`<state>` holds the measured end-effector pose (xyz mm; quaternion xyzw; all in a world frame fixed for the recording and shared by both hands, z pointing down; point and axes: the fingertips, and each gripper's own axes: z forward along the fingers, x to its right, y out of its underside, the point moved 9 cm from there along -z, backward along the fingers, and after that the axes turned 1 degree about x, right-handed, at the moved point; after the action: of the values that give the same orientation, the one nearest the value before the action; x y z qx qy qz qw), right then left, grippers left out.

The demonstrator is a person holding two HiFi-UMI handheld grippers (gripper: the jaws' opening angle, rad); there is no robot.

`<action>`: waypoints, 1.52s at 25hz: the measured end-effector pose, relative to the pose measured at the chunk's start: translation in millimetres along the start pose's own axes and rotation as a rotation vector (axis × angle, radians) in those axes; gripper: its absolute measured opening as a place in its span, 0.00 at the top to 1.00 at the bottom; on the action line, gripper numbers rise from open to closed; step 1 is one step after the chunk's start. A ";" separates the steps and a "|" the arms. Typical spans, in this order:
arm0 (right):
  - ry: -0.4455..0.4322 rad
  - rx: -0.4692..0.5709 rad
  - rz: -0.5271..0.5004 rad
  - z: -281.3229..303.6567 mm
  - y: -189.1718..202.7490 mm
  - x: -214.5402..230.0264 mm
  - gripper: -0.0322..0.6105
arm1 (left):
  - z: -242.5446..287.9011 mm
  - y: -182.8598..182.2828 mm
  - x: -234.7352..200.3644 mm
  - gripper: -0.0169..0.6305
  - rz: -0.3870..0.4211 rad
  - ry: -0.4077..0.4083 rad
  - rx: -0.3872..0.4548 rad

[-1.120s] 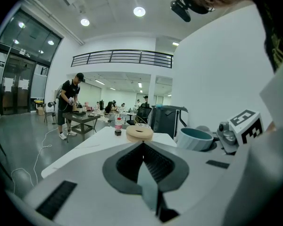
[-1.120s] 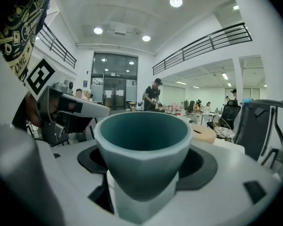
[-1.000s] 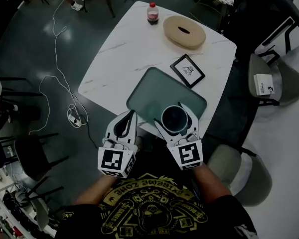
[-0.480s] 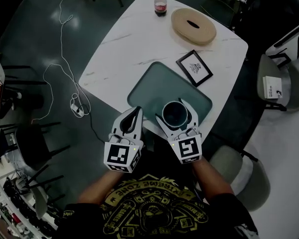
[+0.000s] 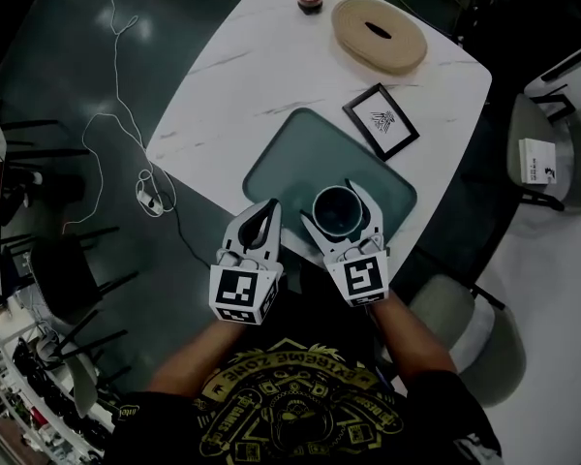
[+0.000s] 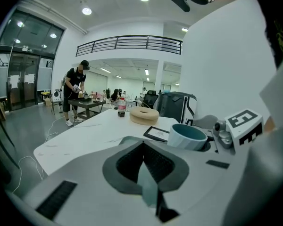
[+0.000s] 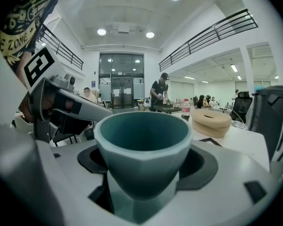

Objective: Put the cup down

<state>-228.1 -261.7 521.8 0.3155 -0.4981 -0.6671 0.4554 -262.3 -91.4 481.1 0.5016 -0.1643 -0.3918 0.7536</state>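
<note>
Carrying looks like the step in hand: in the head view the right claw (image 5: 338,217) pinches the teal cup (image 5: 335,208) upright over the near edge of the green tray (image 5: 295,153) on the white surface (image 5: 242,76), and the left claw (image 5: 266,213) hangs just beside it. The left gripper view shows that claw's jaws pressed together on nothing, with the cup (image 6: 187,136) off to the right. In the right gripper view the cup (image 7: 141,145) sits squeezed between both jaws; the next move probably calls for lowering it until its base rests, then letting go.

The right gripper (image 5: 329,203) has carried the cup (image 5: 336,212) slightly farther over the tray (image 5: 295,153)
</note>
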 end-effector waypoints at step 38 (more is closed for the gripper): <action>0.027 -0.077 0.003 3.0 36.5 6.7 0.29 | 20.6 1.4 11.6 0.96 0.046 0.124 -0.038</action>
<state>-222.6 -270.0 557.7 0.3061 -0.4664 -0.6806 0.4750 -267.5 -112.8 489.8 0.5068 -0.1212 -0.3454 0.7805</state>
